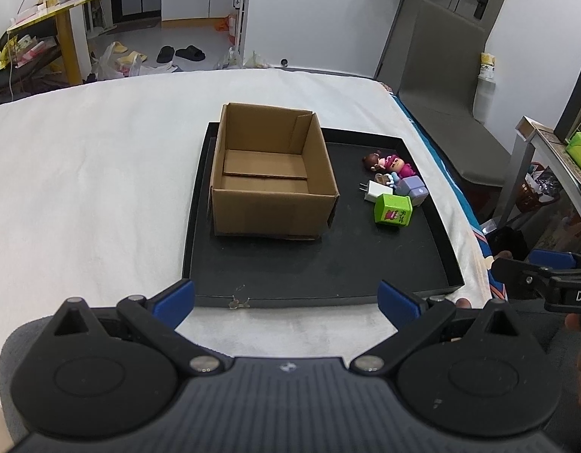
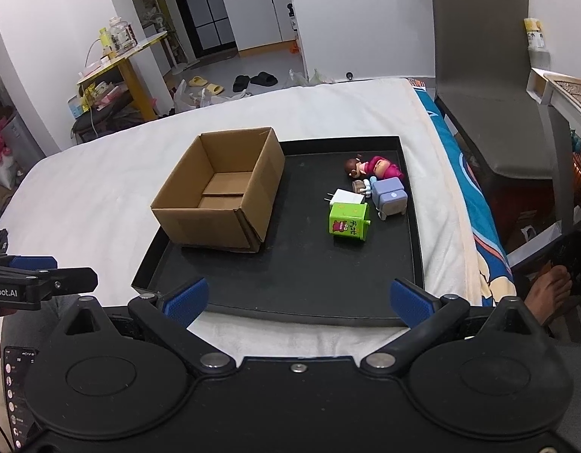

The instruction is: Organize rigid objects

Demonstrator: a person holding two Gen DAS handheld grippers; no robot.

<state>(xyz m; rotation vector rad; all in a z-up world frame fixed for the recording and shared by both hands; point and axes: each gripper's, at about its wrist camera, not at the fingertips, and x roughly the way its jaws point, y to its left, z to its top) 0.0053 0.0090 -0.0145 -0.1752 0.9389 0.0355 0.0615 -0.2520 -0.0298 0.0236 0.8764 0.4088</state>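
Since the box (image 2: 218, 192) stands empty and every toy lies loose on the tray (image 2: 410, 226), the task looks to be at its very start: nothing has been sorted yet, and the step in hand is the approach for a first pick.

Both claws hang short of the tray's near rim, over the white bed (image 1: 82, 173). The right claw (image 2: 297, 300) is spread wide with nothing between its blue pads; the left claw (image 1: 286, 298) is likewise wide apart and holds nothing.

On the tray, the box sits to the left. To its right, well apart from both claws, is a tight cluster. A green cube (image 2: 349, 221) lies nearest, with a white charger (image 2: 347, 197) just behind it, a lilac block (image 2: 389, 196) beside that, and a doll (image 2: 371, 168) in pink farthest back. A small pale figure (image 2: 362, 185) lies between the doll and the charger, too small to identify.

My judgement is that the right claw is better placed, since the cluster lies ahead of it and a little to its right. The next move calls for reaching forward over the rim, lowering around the green cube, which has free tray on its near side, and closing on two flat faces without nudging the charger that is close behind it. Then it goes left into the box.
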